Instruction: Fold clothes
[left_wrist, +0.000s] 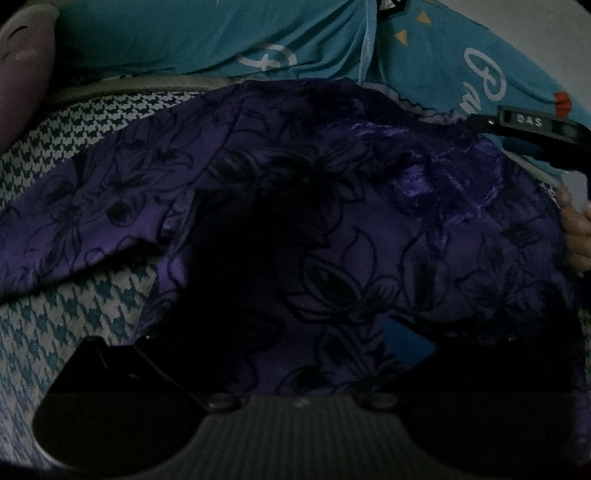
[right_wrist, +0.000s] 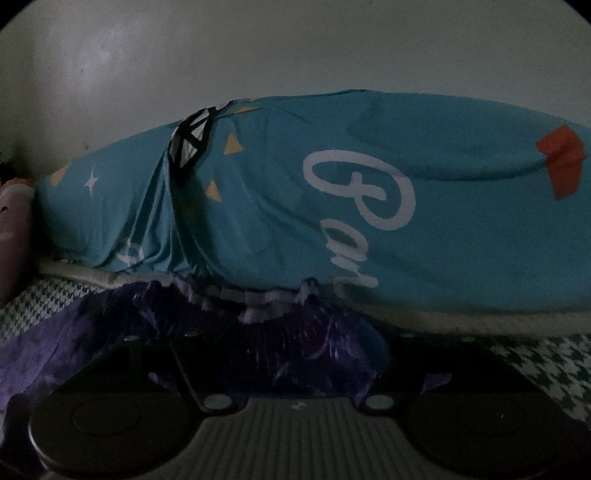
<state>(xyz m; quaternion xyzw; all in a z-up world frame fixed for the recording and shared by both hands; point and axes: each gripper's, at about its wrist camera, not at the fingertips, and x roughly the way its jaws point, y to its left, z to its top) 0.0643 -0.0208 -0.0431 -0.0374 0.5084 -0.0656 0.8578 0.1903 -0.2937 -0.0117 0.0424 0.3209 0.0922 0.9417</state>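
A purple garment (left_wrist: 332, 229) with a dark flower print lies spread on a houndstooth bedspread (left_wrist: 74, 325); its crushed-velvet top (left_wrist: 436, 184) is rumpled at the far right. My left gripper (left_wrist: 277, 343) hovers low over the middle of it, open, with a bare blue pad (left_wrist: 406, 343) showing on the right finger. My right gripper (right_wrist: 273, 343) stands at the garment's frilled far edge (right_wrist: 258, 299), jaws wide, with bunched purple cloth (right_wrist: 295, 354) lying between the fingers. I see no pad pressing on it. In the left wrist view the right gripper (left_wrist: 532, 125) shows at the upper right.
A long teal pillow (right_wrist: 369, 206) with white lettering and a red patch lies along the bed's far edge against a pale wall (right_wrist: 295, 48). A pinkish cushion (left_wrist: 22, 74) sits at the far left. A person's hand (left_wrist: 576, 229) shows at the right edge.
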